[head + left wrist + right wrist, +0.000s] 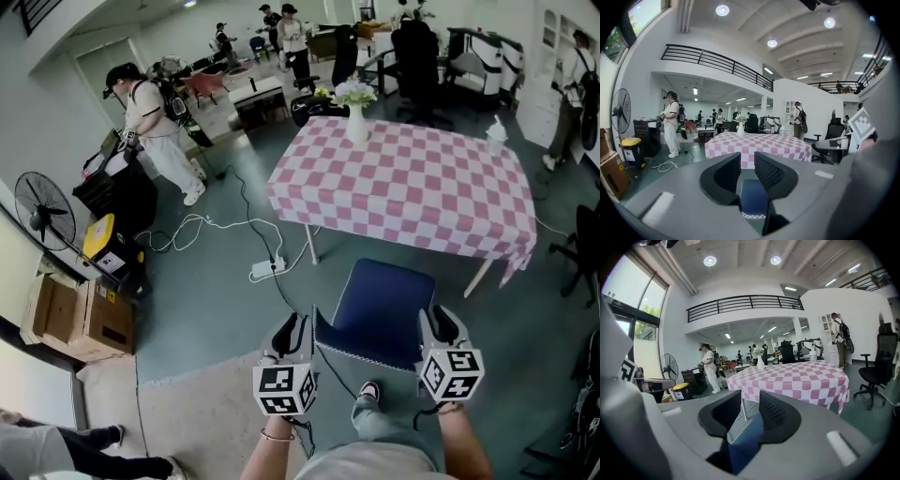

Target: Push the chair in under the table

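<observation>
**Left hand-held gripper (pixel 292 328) and right hand-held gripper (pixel 439 325) clamped on the chair (pixel 377 309) at the near side of the desk (pixel 412 183)**

Marker cubes on the two hand-held grippers sat lowest in the head view, with the person's forearms behind them. The left hand-held gripper was closed on the left corner of the chair's backrest. In the left gripper view (pixel 747 165) the blue panel (pixel 753 199) filled the gap between the black jaws. The right hand-held gripper gripped the opposite corner. Its own view (pixel 751 405) showed the blue edge (pixel 745 437) running between the pads. Both pointed towards the desk.

The chair stood on the floor on the near side of the desk and faced it. Its front edge came close to the hanging hem of the cloth (pixel 469 220). The whole seat was in view, outside the desk top.

On the far edge of the desk a white vase (pixel 357 124) held pale flowers (pixel 354 92). A clear bottle (pixel 496 137) stood at the far right corner; I could not tell what was in it. Well to the left of the desk were a bin with a yellow lid (pixel 98 237) and closed cardboard boxes (pixel 80 319).

The chair had a dark blue seat and back with rounded corners. A line of white stitching ran along the edge nearest the person, and thin dark tubing framed it. The cloth on the desk was checked in pink and white.
</observation>
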`<move>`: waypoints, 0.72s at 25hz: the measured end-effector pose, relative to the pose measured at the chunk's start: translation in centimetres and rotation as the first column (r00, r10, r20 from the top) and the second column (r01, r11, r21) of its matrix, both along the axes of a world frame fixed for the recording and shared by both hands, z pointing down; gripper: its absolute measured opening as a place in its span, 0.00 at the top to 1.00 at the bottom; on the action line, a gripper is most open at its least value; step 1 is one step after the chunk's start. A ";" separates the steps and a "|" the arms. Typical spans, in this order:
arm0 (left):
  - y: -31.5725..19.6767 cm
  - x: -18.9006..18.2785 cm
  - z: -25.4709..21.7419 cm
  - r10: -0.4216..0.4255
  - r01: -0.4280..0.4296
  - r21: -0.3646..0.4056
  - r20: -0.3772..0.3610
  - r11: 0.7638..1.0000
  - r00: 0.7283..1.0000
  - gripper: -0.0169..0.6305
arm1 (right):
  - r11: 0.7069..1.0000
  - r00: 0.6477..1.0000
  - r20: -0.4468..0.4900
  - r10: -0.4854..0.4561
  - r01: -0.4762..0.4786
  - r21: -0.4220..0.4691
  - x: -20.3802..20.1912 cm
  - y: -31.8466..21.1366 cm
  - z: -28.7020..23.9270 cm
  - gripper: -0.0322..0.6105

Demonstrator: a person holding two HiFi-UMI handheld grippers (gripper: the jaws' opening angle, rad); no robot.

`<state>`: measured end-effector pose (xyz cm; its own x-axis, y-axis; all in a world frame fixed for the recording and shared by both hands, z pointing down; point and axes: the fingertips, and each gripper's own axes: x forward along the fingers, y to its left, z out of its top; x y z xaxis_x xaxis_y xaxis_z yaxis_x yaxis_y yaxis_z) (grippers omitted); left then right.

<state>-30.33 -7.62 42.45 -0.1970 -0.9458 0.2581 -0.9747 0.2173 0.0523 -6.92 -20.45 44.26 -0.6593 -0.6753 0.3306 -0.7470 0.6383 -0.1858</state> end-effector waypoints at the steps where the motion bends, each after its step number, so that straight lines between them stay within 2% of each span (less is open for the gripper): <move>1: -1.6 -0.4 -0.3 0.013 -0.013 -0.001 0.003 1.000 1.000 0.83 | 1.000 1.000 0.004 0.004 -0.004 -0.004 -0.5 -1.2 0.0 0.79; 5: -6.7 -1.3 -0.7 0.064 -0.064 -0.001 0.010 0.998 0.998 0.83 | 1.000 1.000 0.014 0.025 -0.025 -0.017 -1.8 -4.9 0.0 0.79; 10: -10.3 -1.9 0.2 0.136 -0.136 -0.024 -0.006 0.990 0.991 0.83 | 0.997 0.997 0.000 0.073 -0.073 -0.028 -2.3 -6.7 0.4 0.79; 18: -12.5 -1.3 1.1 0.309 -0.309 -0.055 -0.023 0.949 0.951 0.83 | 0.982 0.982 -0.028 0.187 -0.188 -0.030 -1.8 -5.0 0.4 0.79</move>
